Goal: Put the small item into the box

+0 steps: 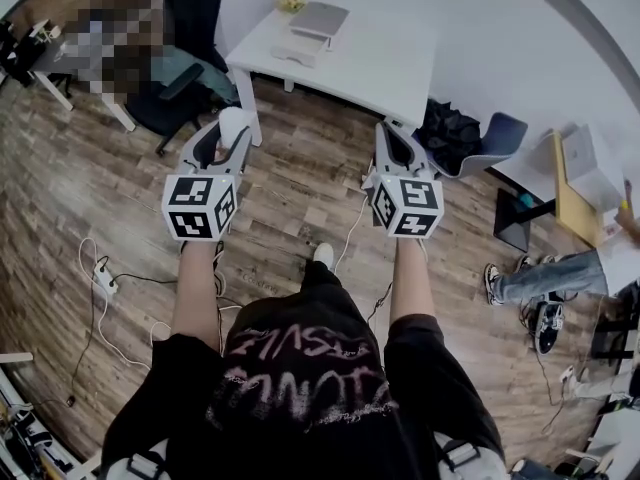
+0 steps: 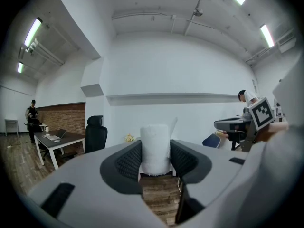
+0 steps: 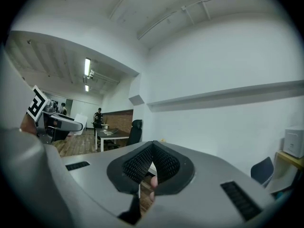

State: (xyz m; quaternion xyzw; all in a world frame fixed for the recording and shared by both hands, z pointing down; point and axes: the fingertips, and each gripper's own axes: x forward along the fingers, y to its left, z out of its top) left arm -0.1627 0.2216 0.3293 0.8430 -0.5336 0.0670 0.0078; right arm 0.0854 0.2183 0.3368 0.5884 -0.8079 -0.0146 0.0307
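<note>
The small white item (image 2: 156, 139) stands upright, pinched inside the left claw (image 2: 156, 152)

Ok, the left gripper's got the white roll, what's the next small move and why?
Probably step forward toward the white table: the left gripper grips the white roll, and the table lies ahead, seemingly beyond reach.

Person: black short-sleeved tee (image 1: 300, 368) with pale pink scrawled print; one white shoe (image 1: 322, 255) visible. Left gripper (image 1: 228, 133) and right gripper (image 1: 388, 136): light grey moulded shells, black ribbed pads (image 2: 129, 161), dark rectangular slots in the housing. Each carries a white cube (image 1: 200, 206) bearing black square markers.
</note>
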